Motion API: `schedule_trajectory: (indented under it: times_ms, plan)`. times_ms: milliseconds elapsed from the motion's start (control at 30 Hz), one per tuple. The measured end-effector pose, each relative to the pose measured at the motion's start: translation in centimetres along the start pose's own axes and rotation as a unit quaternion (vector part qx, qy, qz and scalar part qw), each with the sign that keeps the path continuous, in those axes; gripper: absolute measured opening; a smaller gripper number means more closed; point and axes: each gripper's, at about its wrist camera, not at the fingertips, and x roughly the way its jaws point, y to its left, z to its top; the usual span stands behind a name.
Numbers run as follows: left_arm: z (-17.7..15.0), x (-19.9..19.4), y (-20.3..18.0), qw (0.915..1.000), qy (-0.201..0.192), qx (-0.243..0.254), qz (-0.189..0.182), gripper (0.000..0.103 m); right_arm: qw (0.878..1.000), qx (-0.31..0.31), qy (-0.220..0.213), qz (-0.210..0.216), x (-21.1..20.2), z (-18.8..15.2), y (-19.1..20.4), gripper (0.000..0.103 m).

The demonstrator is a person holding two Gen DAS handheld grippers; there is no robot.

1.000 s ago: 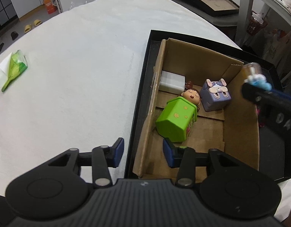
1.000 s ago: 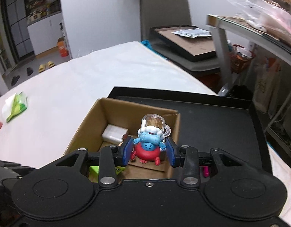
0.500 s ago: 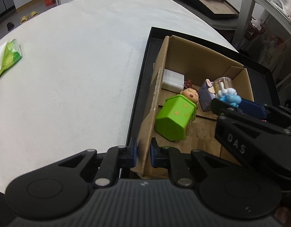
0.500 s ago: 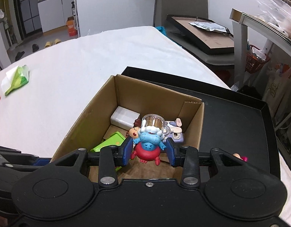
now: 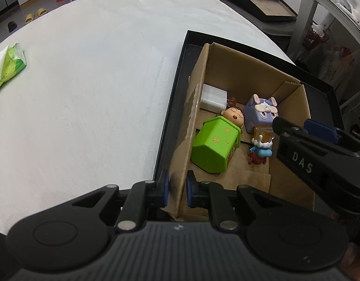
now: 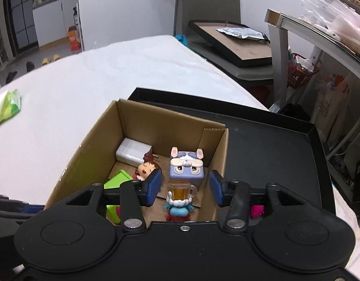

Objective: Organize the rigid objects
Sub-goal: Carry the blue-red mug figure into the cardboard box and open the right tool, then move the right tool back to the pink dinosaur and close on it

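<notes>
Brown cardboard made the box (image 5: 238,75), and it sat inside a black tray (image 5: 177,75) at the right edge of the white table (image 5: 98,82).

In the left wrist view, the left gripper (image 5: 176,188) had its two blue fingers pinched shut on the box's near left wall, one finger outside and one inside. Four toys sat in the box. A white block (image 5: 214,97) was in the far left corner. A green house toy (image 5: 214,147) with a little sleeping face lay along the left wall. A purple bunny cube (image 5: 259,114) stood toward the far right corner. A small blue figure (image 5: 260,146) with a mug on its head stood on the box floor, just in front of the cube. The right gripper reached in from the right, above the figure.

In the right wrist view, the right gripper (image 6: 186,190) had its fingers spread wide apart. The blue figure (image 6: 180,201) stood between them, and I could see a gap on each side, so nothing was held. A pink thing (image 6: 257,210) peeked out on the tray, past the box's right wall.

I think this toy was placed. The pink thing may be left to put away. A green packet (image 6: 7,109) lay at the table's far left edge.
</notes>
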Motion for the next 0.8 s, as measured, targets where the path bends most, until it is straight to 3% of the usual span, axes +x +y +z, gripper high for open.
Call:
schedule_trajectory:
  times_ms: [133,400,500,633,800]
  plan:
    - [0.2,-0.3,-0.8,0.9999,-0.003,0.010,0.010,0.016,1.000,0.017,-0.015,-0.010,-0.6,0.2,-1.0,0.054]
    - [0.1,-0.5,-2.1,0.9990,-0.006,0.021,0.038,0.020,0.996,0.075,-0.019,-0.038,-0.3,-0.2,-4.8,0.060]
    - [0.2,-0.6,-2.7,0.9984,-0.010,0.026,0.050,0.027,0.994,0.100,-0.017,-0.049,0.3,-0.6,-6.4,0.065]
    - [0.3,-0.5,-3.5,0.9975,-0.011,0.028,0.065,0.045,0.989,0.137,-0.002,-0.058,1.4,-1.4,-8.5,0.071]
    - [0.4,0.0,-4.6,0.9967,-0.004,0.029,0.075,0.048,0.983,0.169,0.013,-0.066,2.4,-2.2,-10.5,0.081]
